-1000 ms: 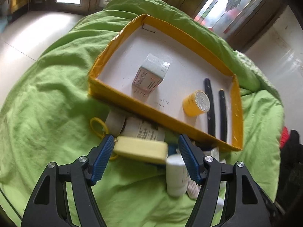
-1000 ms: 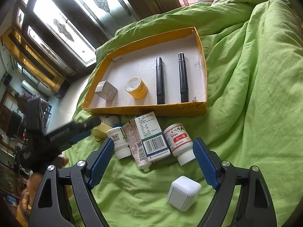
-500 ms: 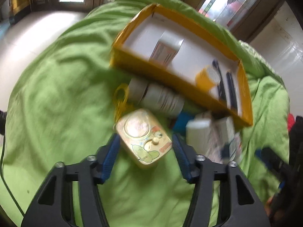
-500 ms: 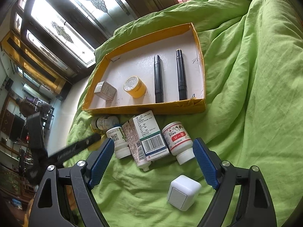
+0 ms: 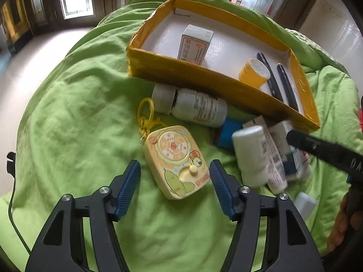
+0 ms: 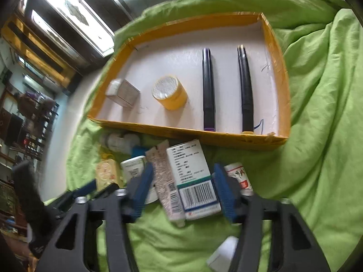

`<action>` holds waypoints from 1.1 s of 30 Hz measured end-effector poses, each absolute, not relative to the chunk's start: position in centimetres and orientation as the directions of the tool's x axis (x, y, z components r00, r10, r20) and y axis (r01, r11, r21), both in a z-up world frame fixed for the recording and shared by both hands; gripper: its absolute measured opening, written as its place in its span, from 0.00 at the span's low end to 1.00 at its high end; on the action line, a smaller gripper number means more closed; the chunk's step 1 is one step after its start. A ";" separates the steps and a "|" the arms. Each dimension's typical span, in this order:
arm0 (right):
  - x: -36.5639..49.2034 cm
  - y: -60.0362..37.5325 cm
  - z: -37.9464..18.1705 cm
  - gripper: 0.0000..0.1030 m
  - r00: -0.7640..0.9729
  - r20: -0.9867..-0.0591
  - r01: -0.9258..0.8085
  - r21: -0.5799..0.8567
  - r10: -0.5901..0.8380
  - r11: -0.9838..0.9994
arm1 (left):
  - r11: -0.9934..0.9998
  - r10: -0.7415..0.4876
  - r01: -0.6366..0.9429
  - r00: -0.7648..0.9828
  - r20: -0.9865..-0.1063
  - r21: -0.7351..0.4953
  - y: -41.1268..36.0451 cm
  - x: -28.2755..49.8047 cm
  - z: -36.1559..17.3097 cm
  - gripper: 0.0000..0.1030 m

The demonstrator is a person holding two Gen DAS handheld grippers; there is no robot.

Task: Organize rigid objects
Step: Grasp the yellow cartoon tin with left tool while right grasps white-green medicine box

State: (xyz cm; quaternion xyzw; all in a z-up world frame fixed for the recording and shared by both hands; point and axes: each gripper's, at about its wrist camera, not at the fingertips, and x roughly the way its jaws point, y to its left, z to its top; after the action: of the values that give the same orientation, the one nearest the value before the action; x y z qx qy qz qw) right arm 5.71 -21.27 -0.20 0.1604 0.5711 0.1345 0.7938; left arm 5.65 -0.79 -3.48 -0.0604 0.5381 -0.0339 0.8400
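A yellow cartoon keychain toy [image 5: 177, 161] lies face up on the green blanket [image 5: 74, 113]. My left gripper [image 5: 174, 181] straddles its near end with jaws opening, and neither pad touches it. My right gripper [image 6: 183, 185] is low over the pile with jaws closing. Between them are a white medicine box with a barcode [image 6: 192, 176] and a thin tube pack [image 6: 166, 188], and the pads meet their outer sides. The yellow-rimmed tray [image 6: 181, 131] holds a small box [image 6: 123, 91], a yellow roll [image 6: 169, 90] and two dark pens [image 6: 208, 86].
A white bottle [image 5: 199, 108] lies against the tray's front wall [image 5: 204, 77]. A smaller white bottle [image 5: 249, 156] and a red-labelled one [image 6: 238, 174] flank the medicine box. A white cube [image 6: 224, 249] sits near me. A hand [image 5: 340, 222] is at the right edge.
The left jaws squeezed the toy, then spread again, leaving it flat on the blanket. The right gripper dropped onto the pile and narrowed around the medicine box.
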 end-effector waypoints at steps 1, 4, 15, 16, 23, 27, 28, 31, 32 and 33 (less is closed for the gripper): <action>5.9 -21.0 -0.5 0.36 0.306 -0.872 -0.037 0.391 0.383 0.919 | 0.994 -0.104 0.003 0.421 -0.901 -0.113 -1.1 6.1 -3.7 0.61; 6.1 -20.2 -1.7 0.34 0.277 -0.896 -0.056 0.345 0.347 0.937 | 0.998 -0.058 0.024 0.434 -0.899 -0.052 -1.8 6.3 -4.1 0.52; 3.1 -21.9 1.0 0.33 0.349 -0.831 -0.050 0.444 0.432 0.895 | 0.981 -0.181 0.015 0.446 -0.876 -0.195 1.1 3.9 -2.6 0.21; 3.0 -21.9 1.2 0.33 0.353 -0.828 -0.054 0.446 0.435 0.893 | 0.979 -0.190 0.018 0.454 -0.871 -0.204 1.1 3.9 -2.5 0.21; 3.1 -21.0 0.7 0.33 0.337 -0.826 -0.067 0.457 0.452 0.887 | 0.978 -0.186 0.004 0.449 -0.874 -0.207 0.9 5.4 -3.7 0.22; 3.0 -21.3 0.7 0.33 0.337 -0.827 -0.063 0.457 0.450 0.887 | 0.967 -0.206 -0.039 0.459 -0.864 -0.251 1.7 6.0 -3.8 0.22; 3.0 -21.4 0.7 0.33 0.337 -0.827 -0.060 0.458 0.450 0.887 | 0.965 -0.207 -0.045 0.469 -0.859 -0.257 1.9 5.9 -3.7 0.22; 2.9 -21.5 0.7 0.33 0.341 -0.827 -0.056 0.456 0.447 0.888 | 0.963 -0.219 -0.034 0.479 -0.850 -0.267 1.9 5.7 -3.5 0.21; 2.8 -21.5 0.8 0.33 0.343 -0.826 -0.057 0.456 0.446 0.888 | 0.962 -0.229 -0.025 0.476 -0.849 -0.273 1.7 5.6 -3.5 0.21; 2.8 -21.5 0.9 0.33 0.347 -0.825 -0.060 0.455 0.446 0.889 | 0.962 -0.231 -0.019 0.472 -0.851 -0.272 1.6 5.4 -3.4 0.21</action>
State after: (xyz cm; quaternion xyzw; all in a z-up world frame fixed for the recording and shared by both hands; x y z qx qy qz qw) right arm 2.79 -21.46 0.85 0.1756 0.5492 0.1578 0.8016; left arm 5.44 1.64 -3.44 -0.1227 0.5099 -0.0623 0.8492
